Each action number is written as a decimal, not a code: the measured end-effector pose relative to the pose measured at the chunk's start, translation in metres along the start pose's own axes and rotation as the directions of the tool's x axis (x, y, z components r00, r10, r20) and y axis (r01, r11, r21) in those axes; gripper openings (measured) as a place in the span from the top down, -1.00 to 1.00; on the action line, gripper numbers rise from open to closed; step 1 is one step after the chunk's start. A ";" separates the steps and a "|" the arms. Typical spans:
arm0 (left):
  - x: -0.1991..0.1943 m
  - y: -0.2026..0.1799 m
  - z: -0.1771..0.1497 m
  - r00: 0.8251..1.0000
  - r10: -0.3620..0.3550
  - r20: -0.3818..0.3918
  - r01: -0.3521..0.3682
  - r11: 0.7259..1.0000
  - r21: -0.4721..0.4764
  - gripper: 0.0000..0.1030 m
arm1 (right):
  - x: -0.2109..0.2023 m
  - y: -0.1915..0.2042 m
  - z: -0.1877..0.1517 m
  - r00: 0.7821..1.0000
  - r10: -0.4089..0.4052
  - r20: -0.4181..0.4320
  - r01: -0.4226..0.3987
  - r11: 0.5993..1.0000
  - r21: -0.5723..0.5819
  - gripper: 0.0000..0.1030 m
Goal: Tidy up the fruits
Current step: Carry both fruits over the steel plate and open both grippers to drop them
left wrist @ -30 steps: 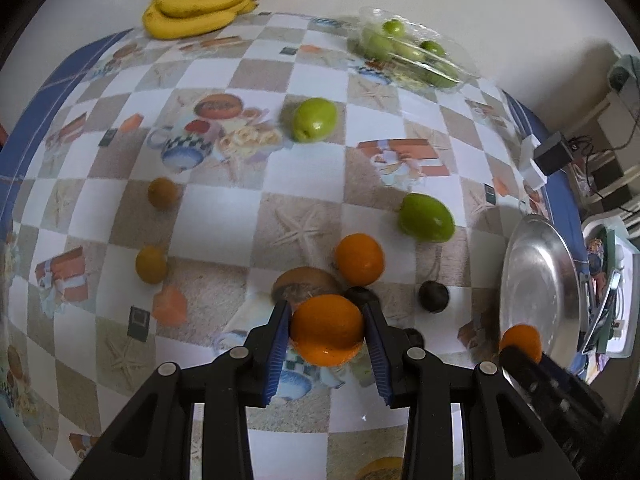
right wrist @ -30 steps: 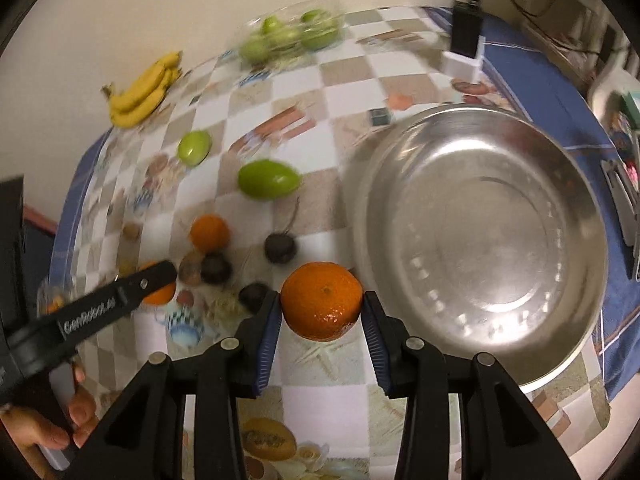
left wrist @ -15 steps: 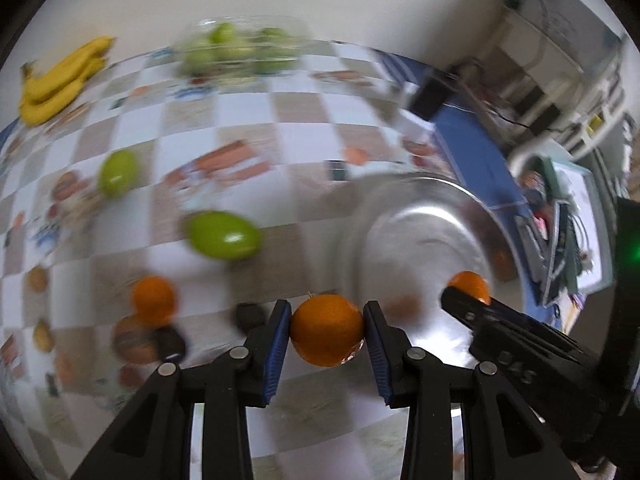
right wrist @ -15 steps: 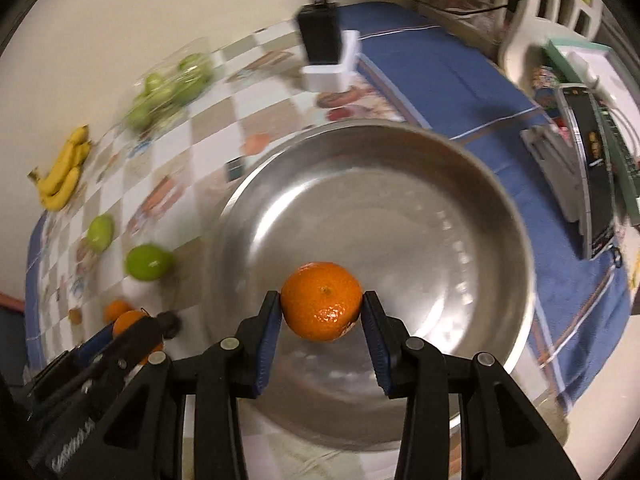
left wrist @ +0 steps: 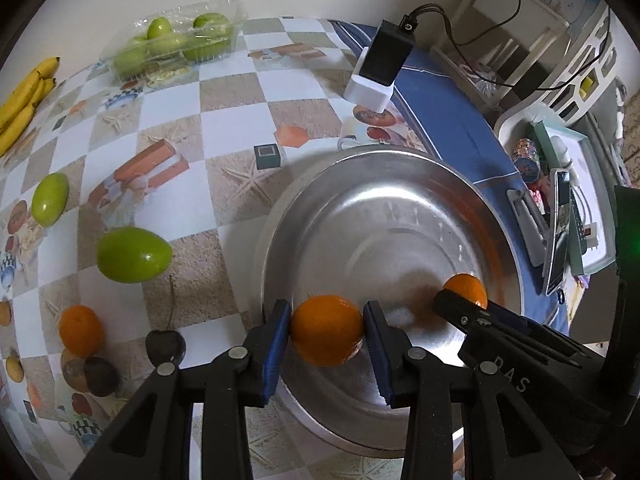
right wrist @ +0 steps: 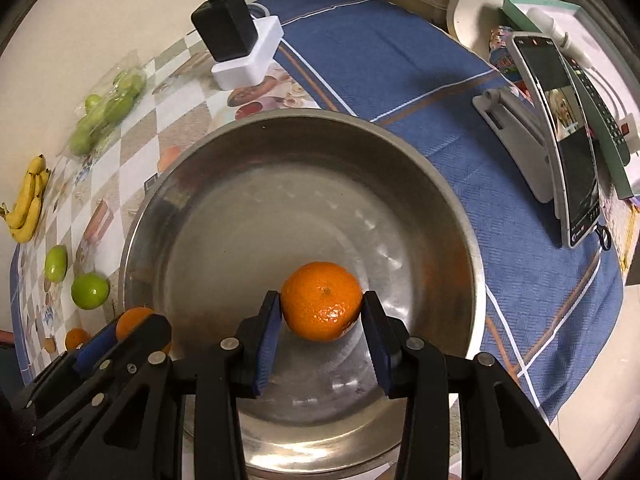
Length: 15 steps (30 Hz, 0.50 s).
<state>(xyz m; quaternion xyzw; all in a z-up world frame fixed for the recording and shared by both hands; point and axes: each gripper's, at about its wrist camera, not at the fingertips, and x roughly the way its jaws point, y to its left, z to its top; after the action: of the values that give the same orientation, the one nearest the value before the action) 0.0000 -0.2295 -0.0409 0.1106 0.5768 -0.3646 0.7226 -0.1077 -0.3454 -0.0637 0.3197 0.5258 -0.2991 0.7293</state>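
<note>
The yellow banana bunch (left wrist: 22,98) is cut off by the left wrist view's left edge. The right gripper's black arm (left wrist: 492,326) hides most of its round orange tangerine (left wrist: 466,286), and the small tan fruits (left wrist: 10,360) at the worktop's edge are possibly loquats, too small to tell.

A second ago both grippers are out over the checkered bench, each with an orange. Now the left gripper (left wrist: 326,330) has its orange (left wrist: 326,330) over the near edge of the big metal bowl (left wrist: 400,216), not over the loose fruit. The green fruit (left wrist: 134,249) now sits off to its left. The right gripper (right wrist: 321,308) has its orange (right wrist: 321,306) over the middle of the bowl, where before the bowl lay to its right. The two grippers are closer together now, side by side over the bowl.
</note>
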 end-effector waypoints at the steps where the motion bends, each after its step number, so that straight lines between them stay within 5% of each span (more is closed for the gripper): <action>1: -0.001 0.000 0.000 1.000 -0.002 0.003 0.002 1.000 0.000 0.08 | -0.001 0.000 0.000 1.000 0.001 0.002 -0.001 1.000 0.003 0.17; 9: -0.022 0.006 0.001 0.999 0.014 0.038 -0.013 1.000 -0.017 -0.03 | -0.013 0.002 -0.001 0.999 -0.003 0.044 0.003 1.000 0.001 0.14; 15: -0.035 0.038 -0.003 0.992 0.125 0.022 -0.123 0.987 -0.101 -0.11 | -0.022 0.007 -0.003 0.998 0.013 0.068 -0.012 1.000 -0.016 0.14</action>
<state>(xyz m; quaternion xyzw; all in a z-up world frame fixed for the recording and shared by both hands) 0.0204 -0.1872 -0.0200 0.1048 0.5761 -0.2911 0.7565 -0.1096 -0.3363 -0.0423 0.3071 0.5007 -0.3012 0.7512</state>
